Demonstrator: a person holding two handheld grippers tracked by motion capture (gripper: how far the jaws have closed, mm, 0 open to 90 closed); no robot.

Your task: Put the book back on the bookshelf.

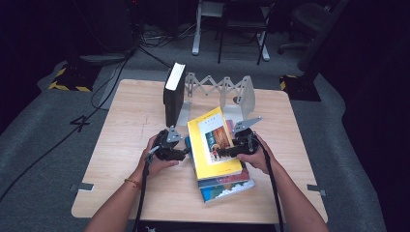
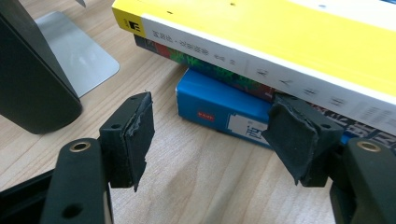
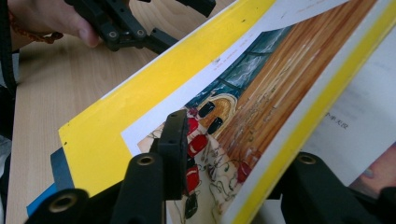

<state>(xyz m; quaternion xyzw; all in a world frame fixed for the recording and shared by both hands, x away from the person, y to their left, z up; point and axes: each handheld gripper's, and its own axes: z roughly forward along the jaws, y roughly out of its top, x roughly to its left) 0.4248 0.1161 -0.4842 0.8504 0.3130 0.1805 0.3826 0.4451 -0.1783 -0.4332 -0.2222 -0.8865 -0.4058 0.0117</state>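
A yellow book tops a stack on the wooden table, over a dark patterned book and a blue book. My right gripper grips the yellow book's right edge, one jaw lying on the illustrated cover and the other under it, and that side looks tilted up. My left gripper stands open at the stack's left side. Its pads face the spines, with nothing between them. The right gripper view looks along its own jaws to the left gripper beyond.
A thick black book stands upright at the back against an expandable metal bookend rack, whose base plate lies beside it. Bare tabletop lies left and in front of the stack. Chairs and cables sit on the floor behind.
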